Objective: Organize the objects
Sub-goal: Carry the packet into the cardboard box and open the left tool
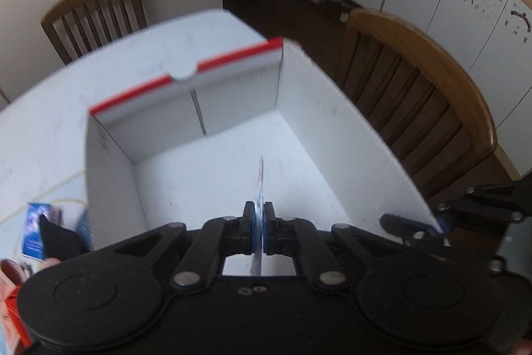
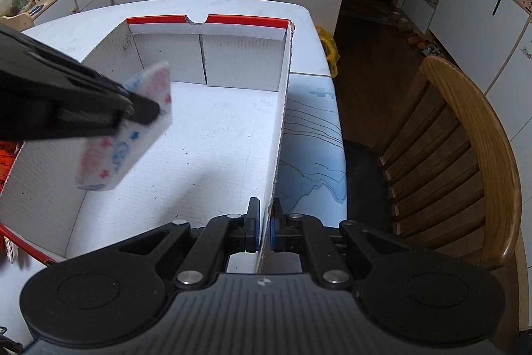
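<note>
Left wrist view showed the left tongs (image 1: 258, 230) clamped on a thin flat packet (image 1: 259, 185), seen edge-on, held over the inside of a white corrugated box (image 1: 349, 128) with a red-edged far wall. Right wrist view showed that packet (image 2: 133, 135) as white with pink and blue print, tilted above the box floor. Right tongs (image 2: 263, 230) were pinched shut on the box's right wall (image 2: 282, 108). Box stood on the white bench (image 2: 309, 32), between 2 wooden chairs (image 2: 465, 155)
</note>
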### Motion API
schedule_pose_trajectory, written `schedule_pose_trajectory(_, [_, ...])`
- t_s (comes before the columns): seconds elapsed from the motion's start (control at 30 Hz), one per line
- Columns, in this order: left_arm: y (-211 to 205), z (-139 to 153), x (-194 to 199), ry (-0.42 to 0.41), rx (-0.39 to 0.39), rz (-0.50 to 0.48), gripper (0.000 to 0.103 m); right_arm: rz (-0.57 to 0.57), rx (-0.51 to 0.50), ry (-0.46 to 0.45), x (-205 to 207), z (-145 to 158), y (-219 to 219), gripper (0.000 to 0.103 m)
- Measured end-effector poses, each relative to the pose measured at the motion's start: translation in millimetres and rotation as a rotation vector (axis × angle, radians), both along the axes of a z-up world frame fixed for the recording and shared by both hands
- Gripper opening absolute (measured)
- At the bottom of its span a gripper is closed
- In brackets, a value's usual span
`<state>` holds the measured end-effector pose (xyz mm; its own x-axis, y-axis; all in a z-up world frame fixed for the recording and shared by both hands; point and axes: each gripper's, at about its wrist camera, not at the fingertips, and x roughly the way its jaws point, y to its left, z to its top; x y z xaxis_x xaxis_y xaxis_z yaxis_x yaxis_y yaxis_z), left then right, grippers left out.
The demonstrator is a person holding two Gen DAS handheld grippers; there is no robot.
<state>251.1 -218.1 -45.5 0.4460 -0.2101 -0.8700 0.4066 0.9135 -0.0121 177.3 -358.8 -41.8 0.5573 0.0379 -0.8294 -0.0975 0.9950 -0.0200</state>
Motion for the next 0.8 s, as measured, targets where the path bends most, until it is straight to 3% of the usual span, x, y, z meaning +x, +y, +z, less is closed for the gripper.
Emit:
schedule_pose_trajectory(0.27, [-7.7,-27.1,5.1,0.078,0.039,-0.027,0.003,0.006,0.003,0.001,0.0,0.5,-2.4,0.005])
schedule_pose_trajectory(0.43, [-10.1,-36.6,9.9,0.116,0.054,-0.041,0.009,0.007,0.011,0.003,0.7,0.1,-5.8,0.005])
schedule_pose_trajectory(0.8, [-1.7,-31.9,6.4,0.130,0.042,-0.040,0.019,0.005,0.013,0.006,2.5,0.1,-4.9,0.005])
